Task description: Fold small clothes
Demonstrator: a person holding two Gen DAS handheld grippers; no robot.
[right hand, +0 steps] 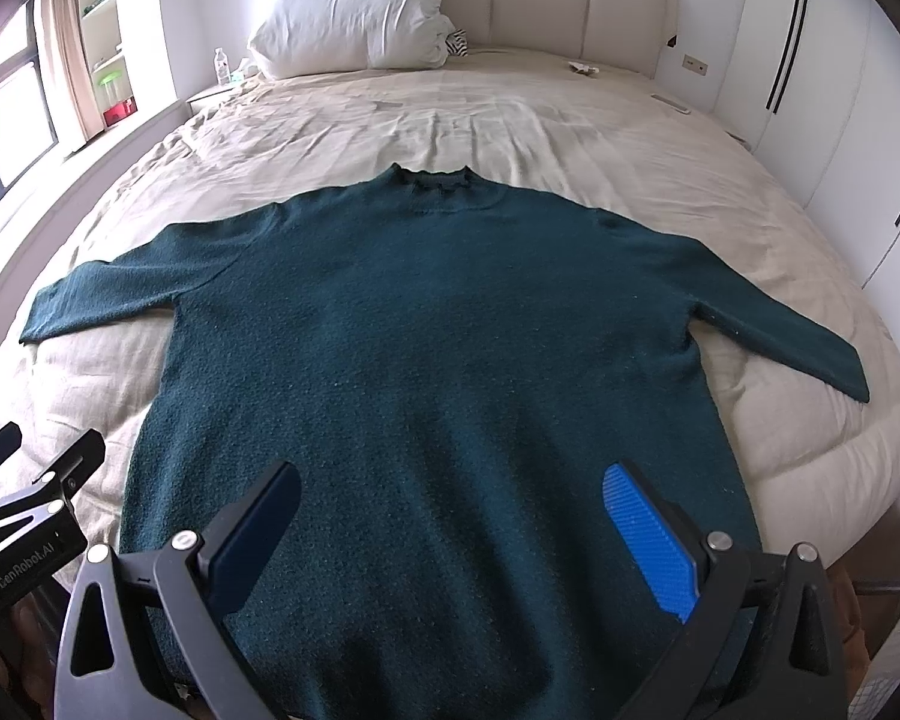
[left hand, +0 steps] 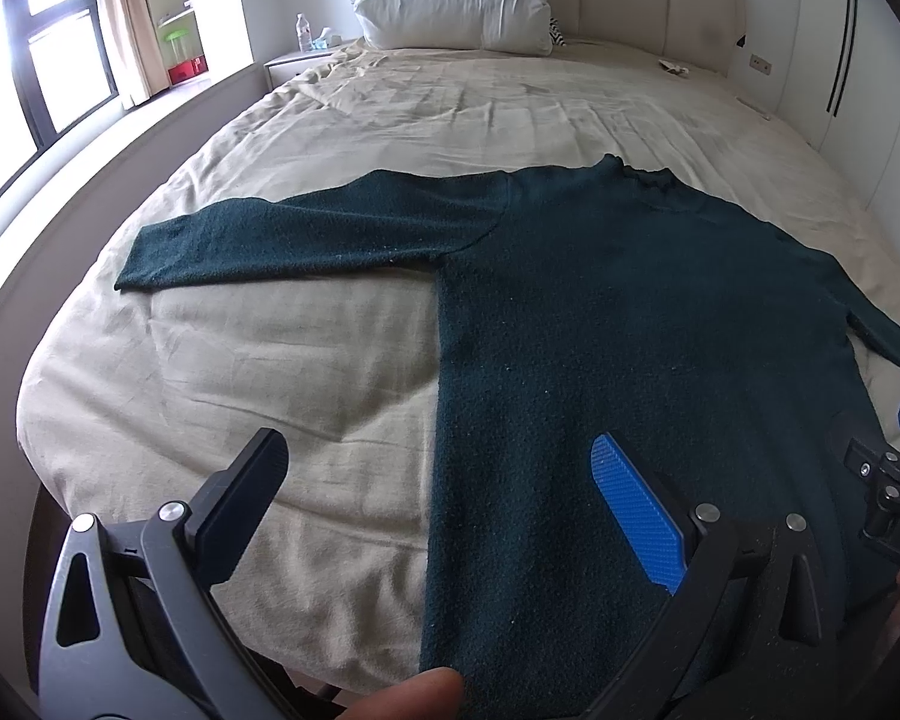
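Note:
A dark green long-sleeved sweater (right hand: 438, 324) lies flat on the bed, collar away from me, both sleeves spread out to the sides. It also shows in the left wrist view (left hand: 618, 312), with its left sleeve (left hand: 282, 240) stretched out. My left gripper (left hand: 438, 468) is open and empty above the sweater's lower left edge. My right gripper (right hand: 450, 492) is open and empty above the sweater's hem, near its middle. The right gripper's edge shows at the right of the left wrist view (left hand: 894, 480).
The beige bedsheet (right hand: 570, 138) covers the bed. A white pillow (right hand: 354, 18) leans on the headboard. A nightstand with a water bottle (right hand: 222, 66) stands far left. Windows are at the left, white wardrobe doors (right hand: 840, 90) at the right.

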